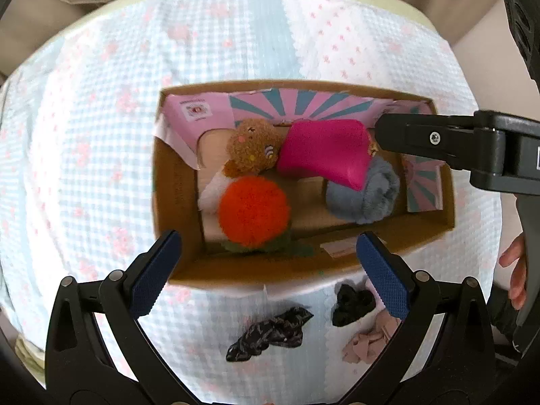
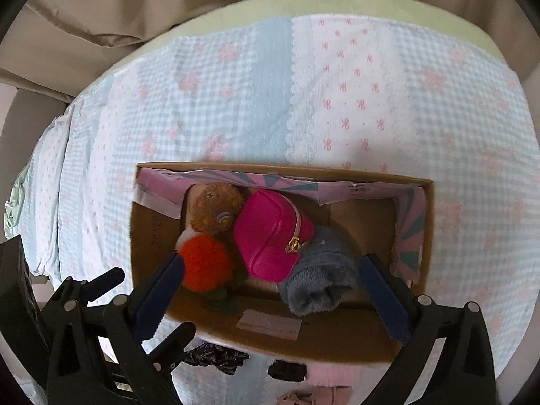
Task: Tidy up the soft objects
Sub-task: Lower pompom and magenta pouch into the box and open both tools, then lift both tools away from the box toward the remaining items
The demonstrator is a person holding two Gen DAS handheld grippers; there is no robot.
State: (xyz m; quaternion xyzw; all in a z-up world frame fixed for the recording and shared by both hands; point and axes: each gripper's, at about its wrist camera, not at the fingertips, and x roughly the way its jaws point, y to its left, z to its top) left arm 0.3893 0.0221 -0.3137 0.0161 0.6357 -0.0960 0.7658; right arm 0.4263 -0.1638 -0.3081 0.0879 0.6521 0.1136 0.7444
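An open cardboard box (image 1: 175,182) (image 2: 148,236) sits on a blue-and-pink checked cloth. In it lie a brown plush bear (image 1: 253,150) (image 2: 216,216), an orange pom-pom (image 1: 253,212) (image 2: 206,260), a magenta zip pouch (image 1: 324,153) (image 2: 270,236) and a rolled grey-blue fleece (image 1: 364,195) (image 2: 320,276). My left gripper (image 1: 270,270) is open and empty above the box's near wall. My right gripper (image 2: 270,293) is open and empty above the box's near side; it also shows in the left wrist view (image 1: 422,135) over the box's right end.
On the cloth in front of the box lie a dark patterned scrunchie (image 1: 270,332) (image 2: 216,356), a black scrunchie (image 1: 352,303) (image 2: 287,369) and a beige-pink scrunchie (image 1: 369,339) (image 2: 329,376). Beige fabric (image 2: 135,6) lies beyond the cloth's far edge.
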